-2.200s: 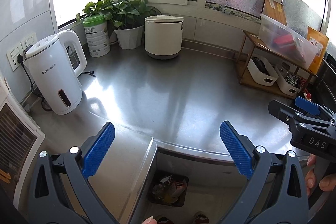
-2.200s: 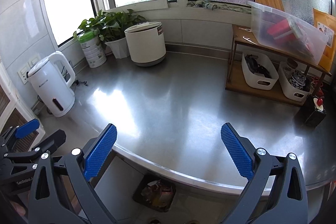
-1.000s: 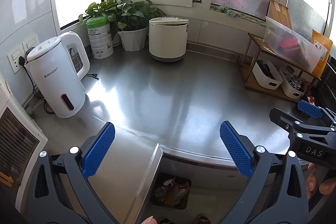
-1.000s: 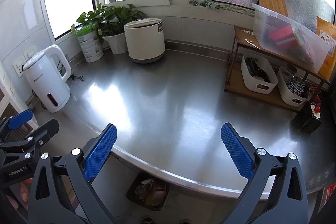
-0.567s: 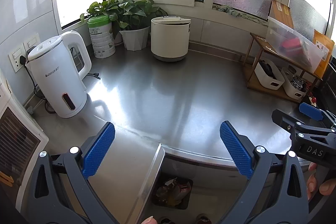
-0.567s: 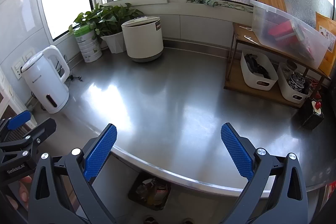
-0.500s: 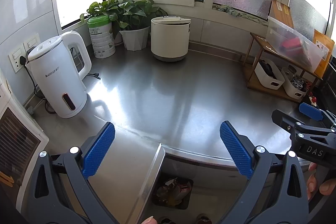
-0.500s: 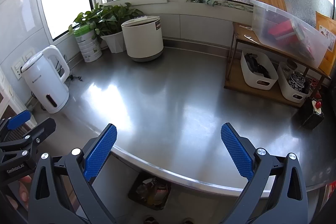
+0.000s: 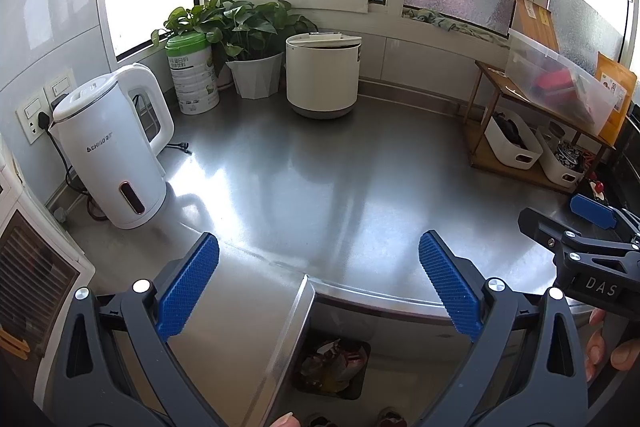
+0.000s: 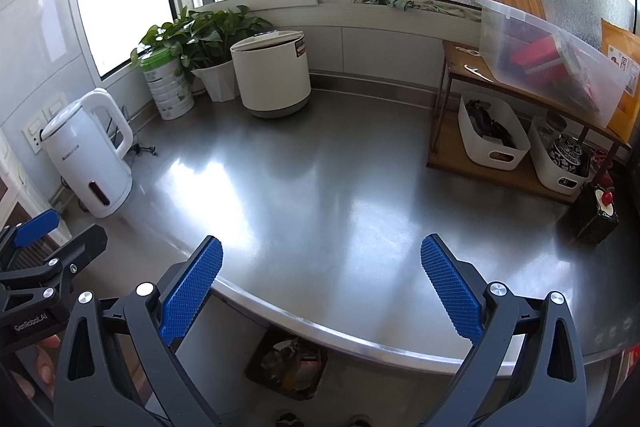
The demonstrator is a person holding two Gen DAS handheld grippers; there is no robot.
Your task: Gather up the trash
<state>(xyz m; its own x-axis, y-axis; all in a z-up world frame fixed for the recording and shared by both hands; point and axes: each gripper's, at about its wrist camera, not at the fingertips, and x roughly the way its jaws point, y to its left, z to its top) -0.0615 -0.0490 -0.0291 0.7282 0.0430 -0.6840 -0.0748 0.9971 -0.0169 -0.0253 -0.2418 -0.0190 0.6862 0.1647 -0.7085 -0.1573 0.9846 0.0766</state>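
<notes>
A dark trash bin [image 9: 332, 367] with crumpled wrappers stands on the floor below the steel counter's front edge; it also shows in the right wrist view [image 10: 288, 367]. My left gripper [image 9: 320, 287] is open and empty, held above the counter edge over the bin. My right gripper [image 10: 320, 287] is open and empty too, to the right of the left one. The right gripper shows at the right edge of the left wrist view [image 9: 588, 247]. No loose trash shows on the counter [image 9: 340, 195].
A white kettle [image 9: 116, 151] stands at the left, a green-lidded can [image 9: 192, 75], a potted plant [image 9: 248, 39] and a white round cooker [image 9: 320, 79] at the back. A wooden shelf [image 10: 520, 131] with white baskets and a clear box stands at the right.
Both grippers have drawn back and risen slightly, so the counter items sit a little farther off. Both stay open and empty.
</notes>
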